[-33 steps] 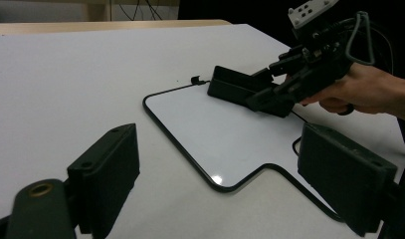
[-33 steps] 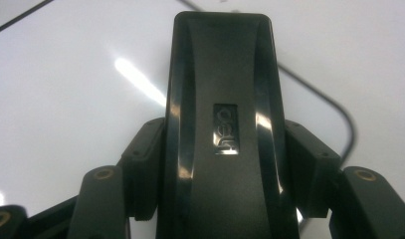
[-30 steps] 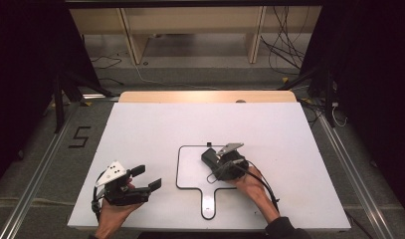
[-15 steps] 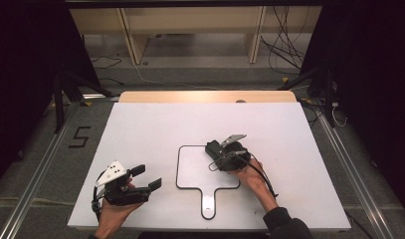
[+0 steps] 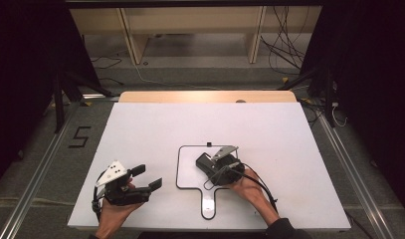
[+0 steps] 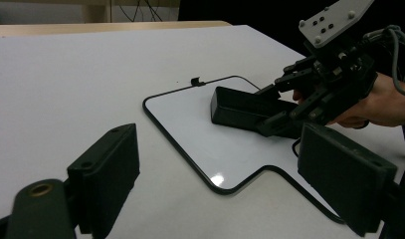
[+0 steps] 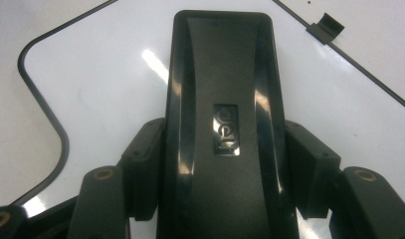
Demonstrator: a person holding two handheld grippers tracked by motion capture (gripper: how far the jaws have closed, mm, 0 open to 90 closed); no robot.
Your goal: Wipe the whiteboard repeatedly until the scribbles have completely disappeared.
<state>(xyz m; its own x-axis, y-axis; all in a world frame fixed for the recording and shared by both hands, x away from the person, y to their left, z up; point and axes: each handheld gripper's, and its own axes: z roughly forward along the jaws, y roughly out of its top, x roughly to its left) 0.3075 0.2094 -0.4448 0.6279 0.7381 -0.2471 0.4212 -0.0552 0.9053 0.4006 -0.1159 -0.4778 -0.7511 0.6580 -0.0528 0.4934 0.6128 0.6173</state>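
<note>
A small whiteboard (image 5: 187, 172) with a black rim and a handle lies flat at the table's near middle. On it rests a black eraser (image 5: 203, 160), and my right gripper (image 5: 212, 167) is shut on it from the right. In the right gripper view the eraser (image 7: 222, 124) sits between both fingers (image 7: 145, 164) over the glossy board (image 7: 105, 84). My left gripper (image 5: 148, 177) stands open at the near left, nothing between its jaws. The left gripper view looks past its open jaws at the board (image 6: 190, 129), the eraser (image 6: 240, 104) and the right gripper (image 6: 284, 99).
The white table (image 5: 269, 129) has a wooden strip (image 5: 205, 97) along its far edge. A small black clip (image 5: 208, 144) sits at the whiteboard's far rim. Cables lie on the floor beyond the table (image 5: 284, 45).
My right gripper carried the eraser a little farther across the board, then back toward the near left. The left gripper has stayed put.
</note>
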